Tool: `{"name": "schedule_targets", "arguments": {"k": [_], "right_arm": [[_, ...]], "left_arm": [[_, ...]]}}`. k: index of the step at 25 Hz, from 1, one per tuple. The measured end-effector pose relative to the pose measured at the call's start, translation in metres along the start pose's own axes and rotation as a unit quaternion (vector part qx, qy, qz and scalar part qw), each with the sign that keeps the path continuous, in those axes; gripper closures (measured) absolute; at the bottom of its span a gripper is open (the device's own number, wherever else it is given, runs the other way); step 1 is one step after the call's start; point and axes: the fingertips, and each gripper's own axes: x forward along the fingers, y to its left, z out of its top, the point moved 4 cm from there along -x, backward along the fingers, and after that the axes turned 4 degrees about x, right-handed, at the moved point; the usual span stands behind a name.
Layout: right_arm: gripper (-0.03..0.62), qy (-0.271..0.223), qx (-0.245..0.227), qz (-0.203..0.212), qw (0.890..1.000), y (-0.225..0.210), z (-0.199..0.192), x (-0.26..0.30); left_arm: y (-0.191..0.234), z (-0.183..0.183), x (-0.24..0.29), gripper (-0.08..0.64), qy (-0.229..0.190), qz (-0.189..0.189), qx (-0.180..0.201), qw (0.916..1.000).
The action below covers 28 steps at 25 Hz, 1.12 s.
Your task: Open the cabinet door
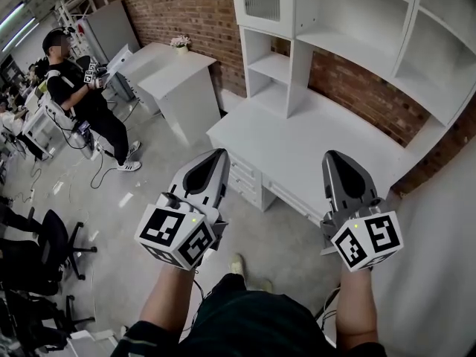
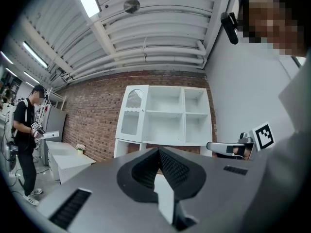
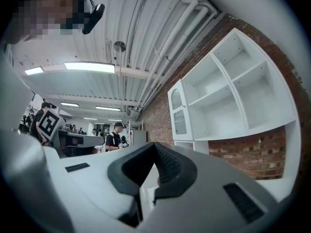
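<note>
Facing the shut cabinet door from the desk's front

The cabinet door (image 1: 262,2), white with an arched pale panel, sits closed at the top left of the white shelf unit (image 1: 357,28), well beyond both grippers. Beside it are square open compartments, with a brick wall (image 1: 186,6) behind. The unit stands on a smooth white desk (image 1: 312,143) with drawers (image 1: 249,177) along its front edge. The left gripper (image 1: 214,162) and right gripper (image 1: 336,166) hover short of that edge, each with ribbed black pads pressed together on nothing. Grey floor (image 1: 134,199) lies open at left, where a person (image 1: 78,88) stands well apart.
</note>
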Motion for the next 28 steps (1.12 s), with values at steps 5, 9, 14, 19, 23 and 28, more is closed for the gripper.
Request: {"name": "schedule_targets", "arguments": {"k": [5, 9, 14, 19, 23, 28], "right_arm": [[0.589, 0.004, -0.002, -0.007, 1.000, -0.009, -0.010, 0.020], [0.589, 0.006, -0.008, -0.016, 1.000, -0.018, -0.017, 0.044], [0.589, 0.003, -0.012, -0.028, 1.000, -0.026, -0.021, 0.090], [0.589, 0.010, -0.018, -0.039, 0.999, -0.028, -0.025, 0.144], [0.589, 0.010, -0.021, -0.056, 0.998, -0.036, -0.032, 0.182], [0.589, 0.004, -0.026, -0.085, 0.996, -0.046, -0.033, 0.223]], "left_arm": [[0.011, -0.009, 0.023, 0.554, 0.002, -0.011, 0.001, 0.9999], [0.028, -0.015, 0.049, 0.554, 0.002, -0.022, 0.001, 0.9998], [0.060, -0.017, 0.086, 0.554, -0.002, -0.038, 0.004, 0.9993], [0.102, -0.014, 0.126, 0.554, -0.003, -0.055, 0.004, 0.9985], [0.133, -0.015, 0.162, 0.554, -0.005, -0.072, 0.011, 0.9973], [0.163, -0.009, 0.204, 0.554, -0.014, -0.100, 0.018, 0.9948]]}}
